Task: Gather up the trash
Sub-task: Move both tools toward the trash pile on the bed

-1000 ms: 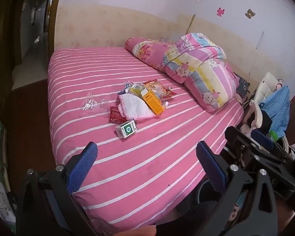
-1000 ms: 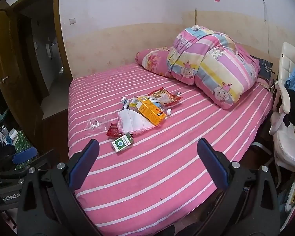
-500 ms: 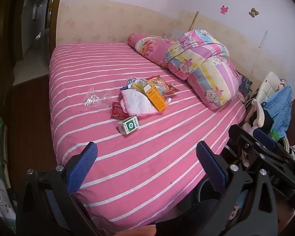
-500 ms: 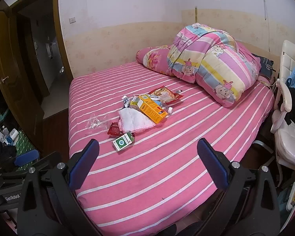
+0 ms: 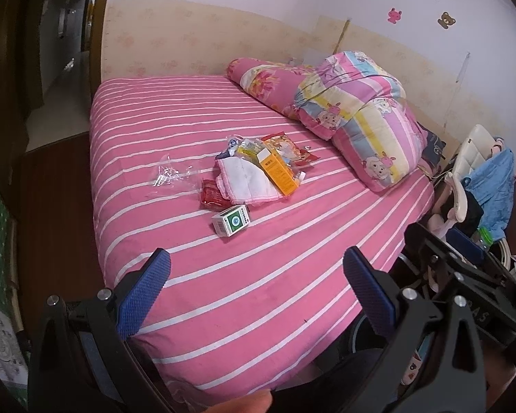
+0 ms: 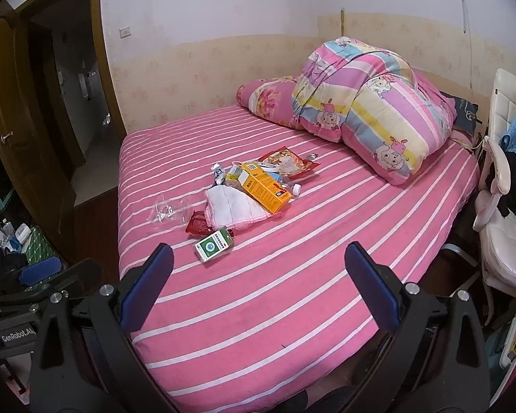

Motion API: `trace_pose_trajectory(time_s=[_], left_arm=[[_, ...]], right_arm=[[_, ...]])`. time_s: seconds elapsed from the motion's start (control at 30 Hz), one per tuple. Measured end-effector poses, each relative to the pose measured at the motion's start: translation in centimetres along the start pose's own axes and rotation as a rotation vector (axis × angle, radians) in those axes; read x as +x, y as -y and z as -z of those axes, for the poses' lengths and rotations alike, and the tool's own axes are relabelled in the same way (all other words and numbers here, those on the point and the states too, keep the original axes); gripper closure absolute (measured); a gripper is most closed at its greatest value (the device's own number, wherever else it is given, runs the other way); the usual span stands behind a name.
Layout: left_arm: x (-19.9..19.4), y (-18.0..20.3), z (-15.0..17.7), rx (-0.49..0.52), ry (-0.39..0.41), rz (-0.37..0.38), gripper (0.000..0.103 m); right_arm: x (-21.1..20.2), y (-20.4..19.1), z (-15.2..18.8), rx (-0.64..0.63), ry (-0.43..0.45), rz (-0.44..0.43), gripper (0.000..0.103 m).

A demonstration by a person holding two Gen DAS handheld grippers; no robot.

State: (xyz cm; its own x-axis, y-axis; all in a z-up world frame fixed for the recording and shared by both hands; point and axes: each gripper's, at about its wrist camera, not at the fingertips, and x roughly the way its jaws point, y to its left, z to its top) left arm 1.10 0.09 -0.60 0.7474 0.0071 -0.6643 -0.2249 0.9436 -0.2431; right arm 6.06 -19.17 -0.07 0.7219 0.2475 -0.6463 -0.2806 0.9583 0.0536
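A pile of trash lies mid-bed on the pink striped sheet: an orange box [image 5: 278, 171] [image 6: 264, 186], a white pink-edged cloth [image 5: 246, 181] [image 6: 231, 205], a red wrapper [image 5: 212, 197] [image 6: 199, 223], a snack packet [image 6: 287, 162], clear plastic [image 5: 172, 175] [image 6: 167, 210] and a small green-and-white box [image 5: 231, 220] [image 6: 214, 247]. My left gripper [image 5: 256, 277] is open and empty, above the bed's near edge. My right gripper [image 6: 258, 272] is open and empty, just short of the small box.
A folded colourful quilt [image 6: 368, 110] and pillow [image 6: 268, 99] lie at the bed's far right. A white chair [image 6: 502, 227] with clothes stands right of the bed. A doorway [image 6: 68, 103] opens at left. Clutter sits on the floor at left [image 6: 20, 241].
Both grippers have drifted a little closer to the bed and the trash pile. Both stay open and empty.
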Motion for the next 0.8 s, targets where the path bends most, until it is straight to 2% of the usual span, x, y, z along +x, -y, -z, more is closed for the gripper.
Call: trace_pose_trajectory(time_s=[0.8], left_arm=[[0.92,-0.91,0.2,-0.023,-0.013,0.007,0.006]], right_arm=[[0.88,-0.37,-0.37,-0.015,-0.003,-0.01,0.004]])
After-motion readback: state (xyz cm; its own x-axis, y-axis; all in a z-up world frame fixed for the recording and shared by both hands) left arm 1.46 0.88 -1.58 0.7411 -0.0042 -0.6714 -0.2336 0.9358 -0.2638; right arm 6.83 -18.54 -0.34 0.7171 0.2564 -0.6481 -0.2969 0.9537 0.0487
